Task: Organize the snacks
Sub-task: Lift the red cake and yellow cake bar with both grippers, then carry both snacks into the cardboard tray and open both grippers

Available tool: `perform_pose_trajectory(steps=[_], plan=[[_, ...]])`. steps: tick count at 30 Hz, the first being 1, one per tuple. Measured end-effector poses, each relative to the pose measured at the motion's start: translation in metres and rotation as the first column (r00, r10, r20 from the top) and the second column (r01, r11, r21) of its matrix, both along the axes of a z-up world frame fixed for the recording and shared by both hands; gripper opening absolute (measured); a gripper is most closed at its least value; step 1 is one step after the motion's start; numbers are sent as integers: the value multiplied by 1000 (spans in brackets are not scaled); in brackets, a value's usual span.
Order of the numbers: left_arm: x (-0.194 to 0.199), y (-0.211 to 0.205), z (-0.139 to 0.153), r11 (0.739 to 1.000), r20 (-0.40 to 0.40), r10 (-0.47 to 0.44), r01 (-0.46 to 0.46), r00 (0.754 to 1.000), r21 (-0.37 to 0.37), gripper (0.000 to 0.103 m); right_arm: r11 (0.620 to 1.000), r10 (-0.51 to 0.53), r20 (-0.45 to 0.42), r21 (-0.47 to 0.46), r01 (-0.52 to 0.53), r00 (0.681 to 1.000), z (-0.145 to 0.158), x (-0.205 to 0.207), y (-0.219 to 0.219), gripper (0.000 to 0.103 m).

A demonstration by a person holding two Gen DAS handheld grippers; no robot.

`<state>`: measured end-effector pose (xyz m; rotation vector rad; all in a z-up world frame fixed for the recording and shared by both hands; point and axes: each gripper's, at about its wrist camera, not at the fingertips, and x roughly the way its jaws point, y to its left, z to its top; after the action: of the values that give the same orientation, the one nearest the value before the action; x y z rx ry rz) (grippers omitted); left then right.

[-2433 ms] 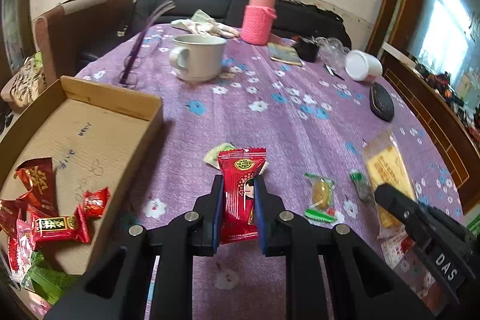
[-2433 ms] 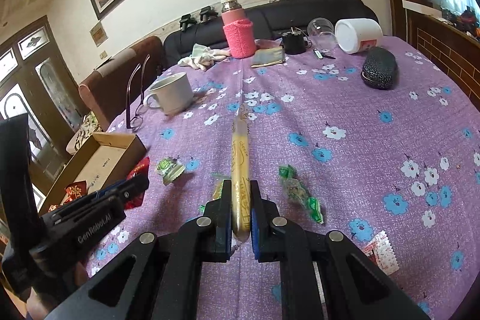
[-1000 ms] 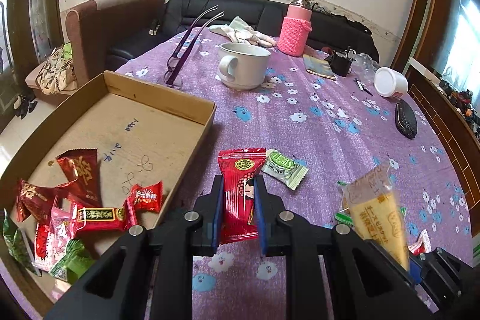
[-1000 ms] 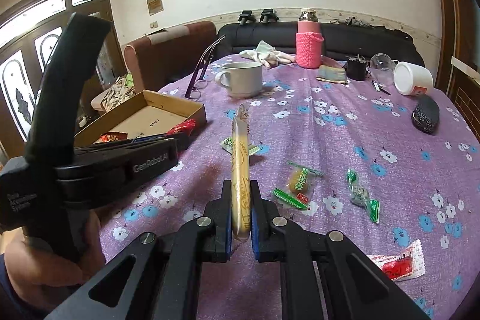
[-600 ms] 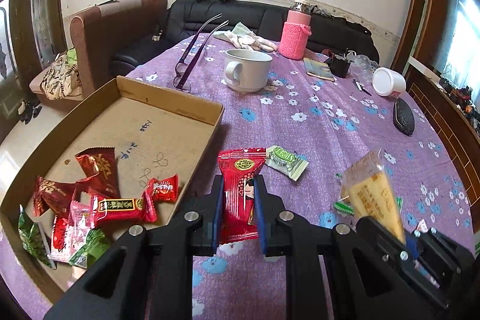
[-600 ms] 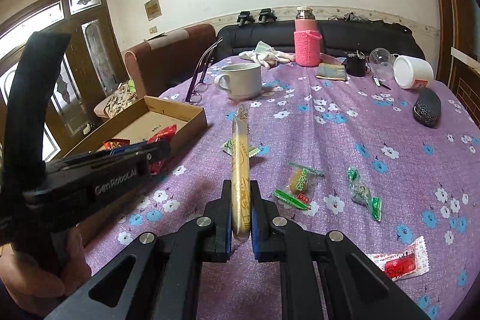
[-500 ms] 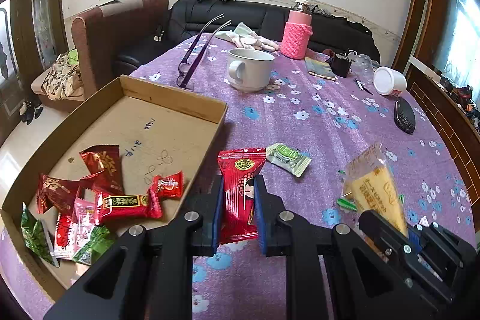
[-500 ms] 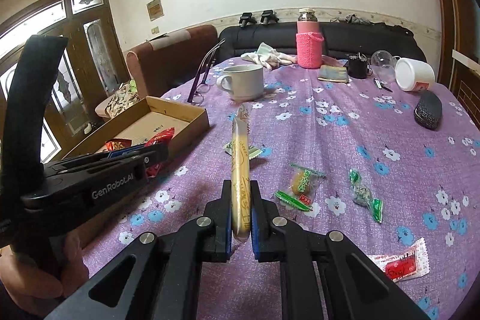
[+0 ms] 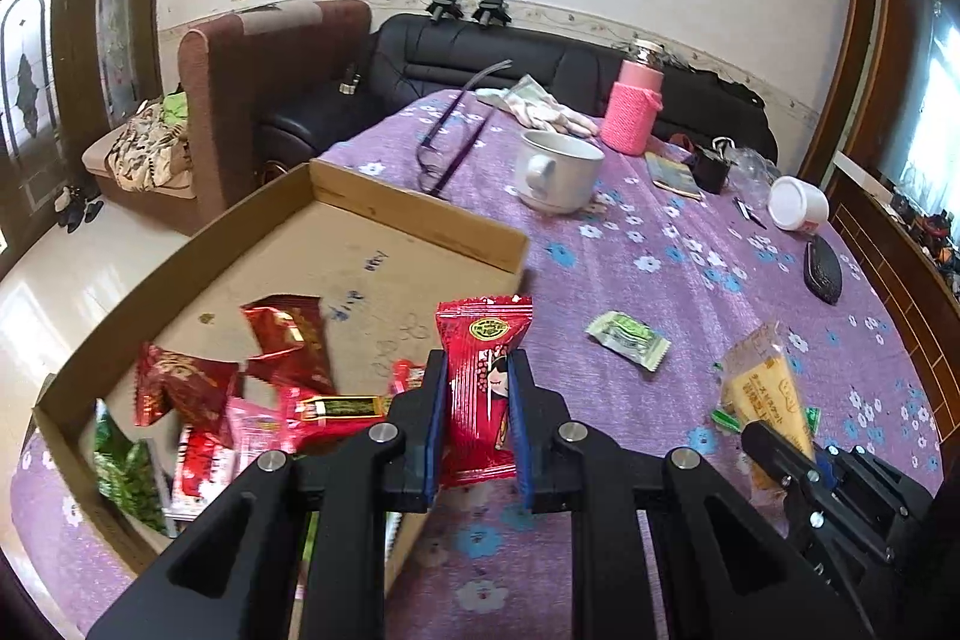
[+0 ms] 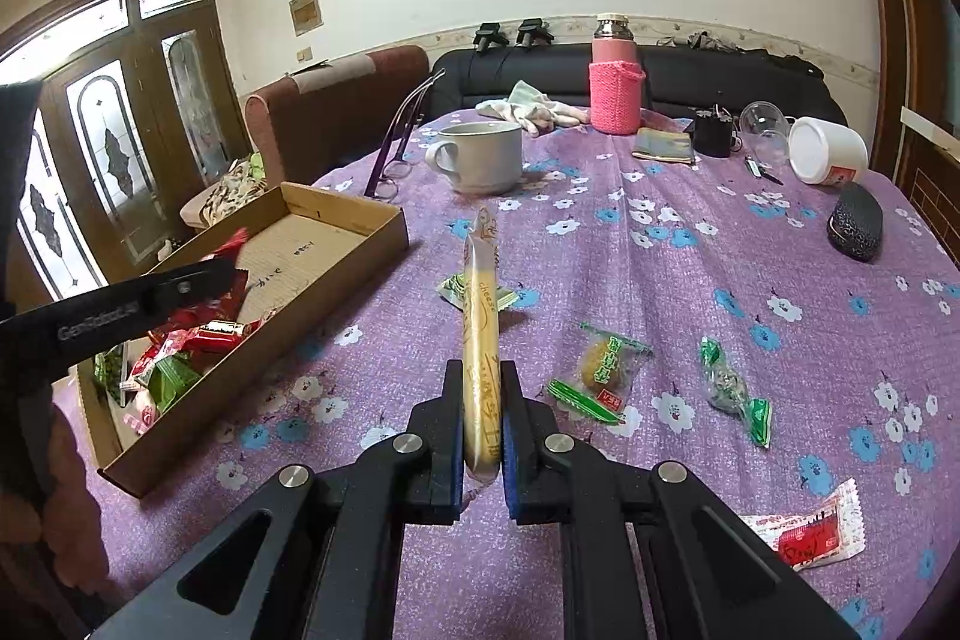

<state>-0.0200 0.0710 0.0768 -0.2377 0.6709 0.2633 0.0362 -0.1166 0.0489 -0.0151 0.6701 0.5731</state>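
Red foil marks the snack in play: a red sachet stands upright, clamped between the jaws of the left gripper, and hangs at the near corner of the cardboard box, probably so that it can drop among the packets already heaped at that end. The right gripper is clenched on a yellow cheese cracker pack, held edge-on above the purple flowered tabletop, apparently waiting its turn. Loose sweets lie on the cloth between the two: a green sachet, a wrapped yellow sweet, a green twist-wrapped candy and a red-and-white packet. These look like what is left to gather. A white mug stands farther back, clear of the work.
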Motion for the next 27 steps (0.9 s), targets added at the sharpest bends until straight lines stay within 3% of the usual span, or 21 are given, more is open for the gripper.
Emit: perform_pose_trajectory(steps=[12, 27], plan=[[-25, 35, 0, 998, 25, 49, -48, 998, -31, 18, 998, 54, -68, 38, -51, 996, 11, -9, 24, 11], [-55, 113, -31, 972, -17, 193, -194, 981, -132, 18, 965, 262, -88, 54, -258, 961, 28, -38, 130, 11]])
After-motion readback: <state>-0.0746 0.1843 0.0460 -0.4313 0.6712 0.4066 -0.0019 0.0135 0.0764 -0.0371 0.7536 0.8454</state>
